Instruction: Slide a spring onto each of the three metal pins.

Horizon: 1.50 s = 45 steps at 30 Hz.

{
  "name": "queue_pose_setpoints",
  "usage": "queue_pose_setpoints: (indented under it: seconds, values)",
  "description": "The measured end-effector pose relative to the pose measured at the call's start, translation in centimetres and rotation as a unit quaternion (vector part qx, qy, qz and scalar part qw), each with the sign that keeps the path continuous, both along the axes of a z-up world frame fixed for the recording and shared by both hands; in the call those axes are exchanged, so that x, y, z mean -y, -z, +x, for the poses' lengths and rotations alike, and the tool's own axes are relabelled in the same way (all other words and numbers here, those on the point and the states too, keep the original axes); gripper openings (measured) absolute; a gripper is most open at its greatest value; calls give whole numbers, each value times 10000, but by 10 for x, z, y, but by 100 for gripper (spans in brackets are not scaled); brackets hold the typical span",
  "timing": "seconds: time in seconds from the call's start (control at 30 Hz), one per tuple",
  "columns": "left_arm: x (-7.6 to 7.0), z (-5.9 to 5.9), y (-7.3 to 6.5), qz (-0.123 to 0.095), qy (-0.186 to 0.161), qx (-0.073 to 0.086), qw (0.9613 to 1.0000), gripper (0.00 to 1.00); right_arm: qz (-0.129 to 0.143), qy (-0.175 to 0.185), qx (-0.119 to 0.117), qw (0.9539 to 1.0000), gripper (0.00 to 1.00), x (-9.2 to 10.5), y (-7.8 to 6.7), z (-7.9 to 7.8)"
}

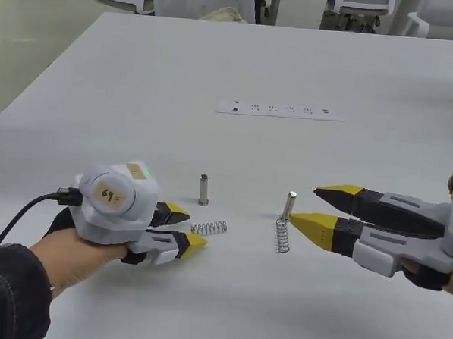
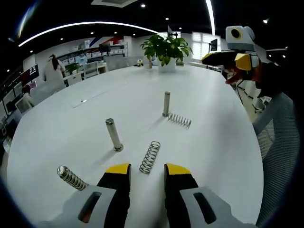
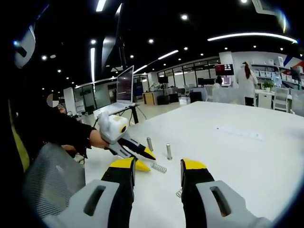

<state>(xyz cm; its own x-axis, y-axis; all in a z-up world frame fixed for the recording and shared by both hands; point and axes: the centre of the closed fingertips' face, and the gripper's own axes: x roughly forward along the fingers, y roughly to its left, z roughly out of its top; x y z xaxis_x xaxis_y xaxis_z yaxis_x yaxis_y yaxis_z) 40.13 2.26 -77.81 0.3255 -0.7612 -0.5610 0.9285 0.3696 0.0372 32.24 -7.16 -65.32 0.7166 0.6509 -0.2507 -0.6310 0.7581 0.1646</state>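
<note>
Jaws stand wide and empty on both tools over the broad white worktable (image 1: 293, 67): the left gripper (image 1: 186, 227) sits low, and the right gripper (image 1: 325, 206) hovers opposite. Between them stand two short upright silver metal pins, a near pin (image 1: 203, 189) and a far pin (image 1: 289, 205), which has a thin coiled steel spring (image 1: 282, 235) lying at its foot. A second loose spring (image 2: 150, 156) lies flat just ahead of the left tips. It looks light, bouncy and apt to roll, so a gentle pinch at mid-length would suit it.

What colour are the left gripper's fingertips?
Yellow fingertips, black behind them; clearest in the left gripper view.
</note>
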Motion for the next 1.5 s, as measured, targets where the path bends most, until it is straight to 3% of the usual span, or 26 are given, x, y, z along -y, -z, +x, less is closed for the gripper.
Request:
queue_pose_setpoints:
  seconds: [0.37, 0.53, 0.9, 1.2, 1.5]
  values:
    - [3, 3, 8, 57, 55, 85, 9999, 13, -28, 0, -55, 10000, 36, 0, 2, 0]
    - [4, 5, 9, 57, 35, 68, 10000, 4, -39, -1, -60, 10000, 36, -1, 2, -1]
    - [-3, 5, 9, 131, 82, 132, 9998, 3, -73, -33, -54, 10000, 35, -3, 2, -1]
    - [-9, -9, -9, 42, 256, 197, 9995, 3, -116, -122, -41, 9999, 35, -8, 1, -2]
    - [-11, -35, -36, -36, 637, 421, 9971, 2, -163, -324, -37, 9993, 34, -20, 1, -5]
